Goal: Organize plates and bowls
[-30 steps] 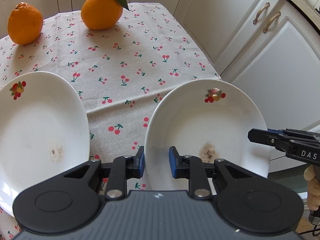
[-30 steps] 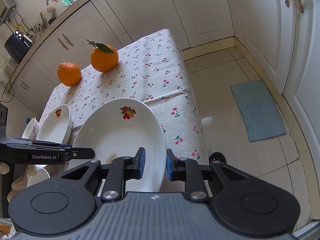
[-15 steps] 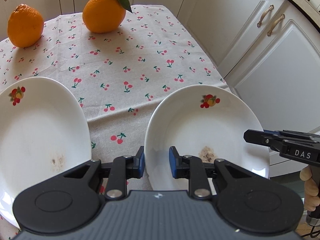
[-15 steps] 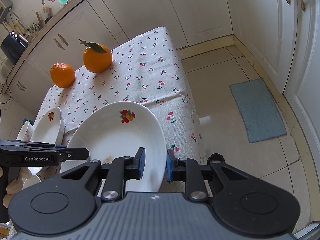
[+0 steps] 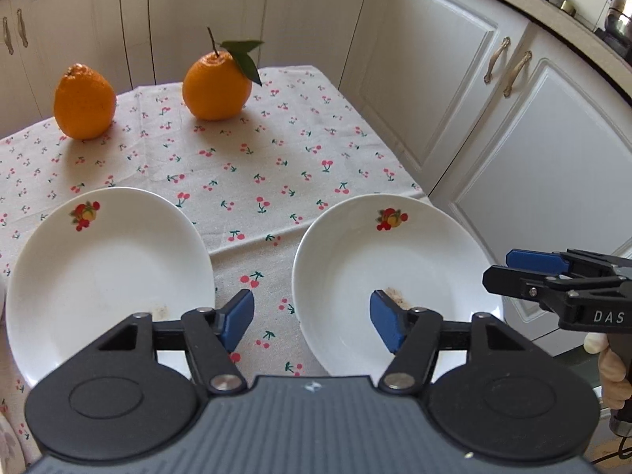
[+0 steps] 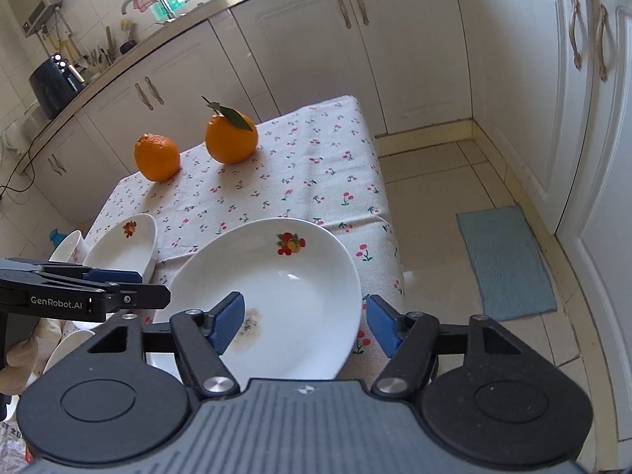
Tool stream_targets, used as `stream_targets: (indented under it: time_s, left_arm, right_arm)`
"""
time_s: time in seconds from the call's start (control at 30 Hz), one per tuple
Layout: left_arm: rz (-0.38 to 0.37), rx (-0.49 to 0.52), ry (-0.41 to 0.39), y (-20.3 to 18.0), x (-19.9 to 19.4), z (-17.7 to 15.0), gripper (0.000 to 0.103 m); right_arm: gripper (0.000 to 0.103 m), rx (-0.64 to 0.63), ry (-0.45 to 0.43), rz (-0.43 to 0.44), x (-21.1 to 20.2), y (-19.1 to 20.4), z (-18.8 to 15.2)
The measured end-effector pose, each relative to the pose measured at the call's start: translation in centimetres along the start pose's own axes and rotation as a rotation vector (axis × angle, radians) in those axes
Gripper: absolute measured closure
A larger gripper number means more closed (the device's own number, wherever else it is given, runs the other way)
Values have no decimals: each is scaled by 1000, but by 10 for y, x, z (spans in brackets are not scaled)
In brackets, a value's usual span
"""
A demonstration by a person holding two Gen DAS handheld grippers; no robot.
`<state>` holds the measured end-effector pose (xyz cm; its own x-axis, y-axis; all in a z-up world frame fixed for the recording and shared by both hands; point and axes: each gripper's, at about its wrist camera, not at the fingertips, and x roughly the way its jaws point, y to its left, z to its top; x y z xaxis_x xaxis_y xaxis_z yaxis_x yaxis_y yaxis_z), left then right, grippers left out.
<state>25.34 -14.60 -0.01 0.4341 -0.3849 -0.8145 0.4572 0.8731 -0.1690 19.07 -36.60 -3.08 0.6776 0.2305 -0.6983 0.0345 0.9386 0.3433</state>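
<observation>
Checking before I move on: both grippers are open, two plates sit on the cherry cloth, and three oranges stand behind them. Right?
Not quite: there are two oranges, not three, one plain and one with a leaf, as the left wrist view shows. The rest holds: the left gripper and right gripper are open, having just been opening with nothing pressed, and the left plate and right plate sit on the cloth.

From the right wrist camera I see my right gripper [image 6: 303, 322], its blue pads having just spread wide, astride the near right rim of a white plate [image 6: 276, 276] without pressing it. The plate bears a fruit motif and a brown smear, and sits at the edge of a cherry-print tablecloth [image 6: 316, 173]. Two oranges [image 6: 231, 138] stand farther back. At left, my left gripper [image 6: 130, 284] reaches in near a second plate [image 6: 122, 247]. A blue mat [image 6: 505, 262] lies on the floor.
</observation>
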Motion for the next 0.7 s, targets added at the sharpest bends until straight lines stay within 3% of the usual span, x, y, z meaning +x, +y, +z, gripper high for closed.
stream_targets:
  time_s: [0.03, 0.1, 0.3, 0.5, 0.7]
  left_arm:
    - [2, 0, -31, 0, -12, -5, 29]
    - [16, 4, -93, 1, -32, -16, 23]
    - [91, 2, -222, 9, -86, -65, 11]
    - [191, -15, -233, 22, -122, -117, 11]
    - [242, -88, -173, 41, -136, -165, 11]
  right_arm:
    - [14, -18, -20, 6, -8, 7, -2]
    - [7, -53, -58, 20, -21, 19, -8]
    - [1, -158, -94, 96, -42, 60, -31]
    - [1, -240, -52, 165, -41, 95, -54]
    - [1, -311, -10, 214, -36, 126, -73]
